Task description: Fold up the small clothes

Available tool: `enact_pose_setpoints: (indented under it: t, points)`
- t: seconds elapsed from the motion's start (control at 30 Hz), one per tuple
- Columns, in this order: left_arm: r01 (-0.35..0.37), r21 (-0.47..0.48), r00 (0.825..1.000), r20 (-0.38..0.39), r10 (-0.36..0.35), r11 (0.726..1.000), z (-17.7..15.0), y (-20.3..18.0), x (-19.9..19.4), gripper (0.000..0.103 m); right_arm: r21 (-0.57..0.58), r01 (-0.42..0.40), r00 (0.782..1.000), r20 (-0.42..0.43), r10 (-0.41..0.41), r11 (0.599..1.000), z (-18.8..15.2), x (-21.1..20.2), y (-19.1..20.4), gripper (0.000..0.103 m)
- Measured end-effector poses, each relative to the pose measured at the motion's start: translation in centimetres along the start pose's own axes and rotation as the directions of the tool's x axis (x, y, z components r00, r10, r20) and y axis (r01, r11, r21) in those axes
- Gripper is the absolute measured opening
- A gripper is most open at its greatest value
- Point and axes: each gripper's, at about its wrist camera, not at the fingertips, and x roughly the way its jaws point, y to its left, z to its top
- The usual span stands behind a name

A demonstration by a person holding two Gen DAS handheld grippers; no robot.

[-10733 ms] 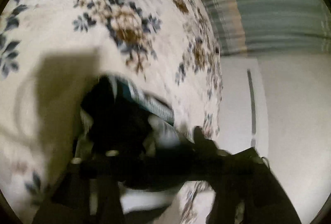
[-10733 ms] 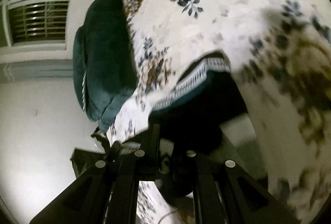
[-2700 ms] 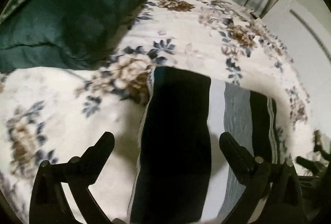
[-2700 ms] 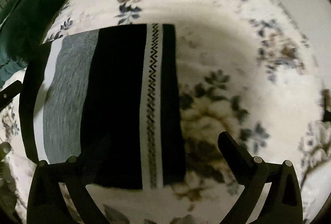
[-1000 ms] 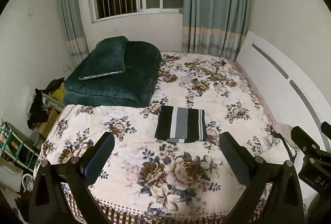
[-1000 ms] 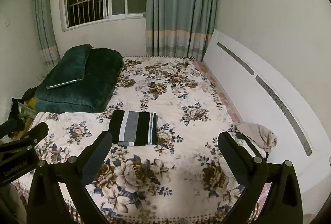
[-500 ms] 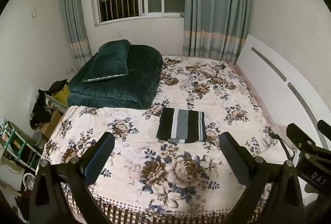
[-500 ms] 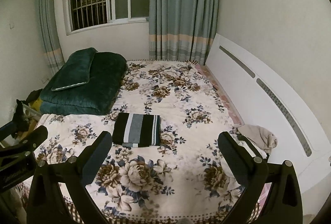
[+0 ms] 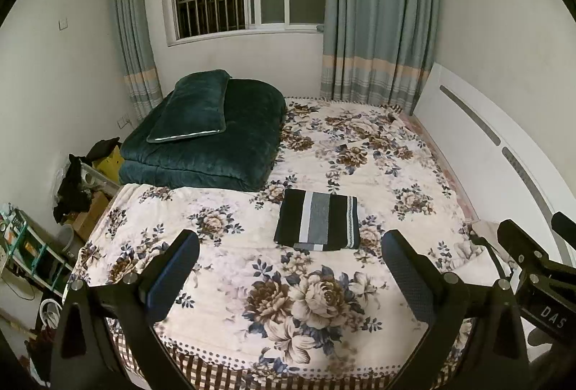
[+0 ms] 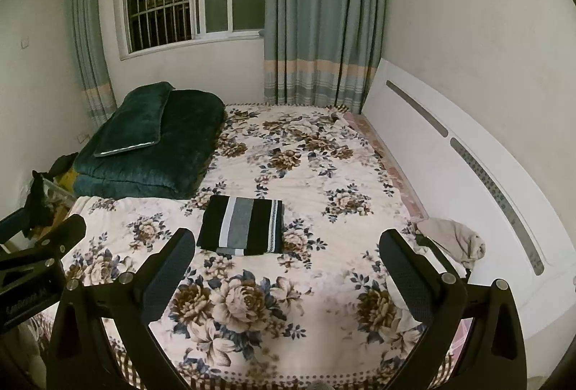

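The striped garment (image 9: 318, 220) lies folded on the bed (image 9: 360, 145) at twelve o'clock. The left gripper (image 9: 289, 276) and right gripper (image 10: 286, 274) gape wide, empty. Folding looks finished; next, fetch the beige cloth (image 10: 455, 240) at three o'clock.

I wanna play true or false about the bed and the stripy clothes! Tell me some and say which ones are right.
1. The striped garment lies folded flat on the floral bedspread. True.
2. The left gripper is squeezing the garment. False: it is open, holding nothing.
3. A green pillow sits on the folded green quilt. True.
4. The right gripper is shut. False: it is open.
5. A beige cloth lies at the bed's edge near the white headboard. True.
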Motion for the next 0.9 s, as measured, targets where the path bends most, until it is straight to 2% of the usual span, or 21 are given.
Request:
enact_pose_setpoints:
  t: [0.9]
  points:
    - [-0.008,-0.007,1.000,0.004,0.008,1.000,0.1,-0.3,-0.4,0.103,-0.013,-0.034,0.999,-0.024,0.033,0.999,0.9,0.7,0.7,0.103]
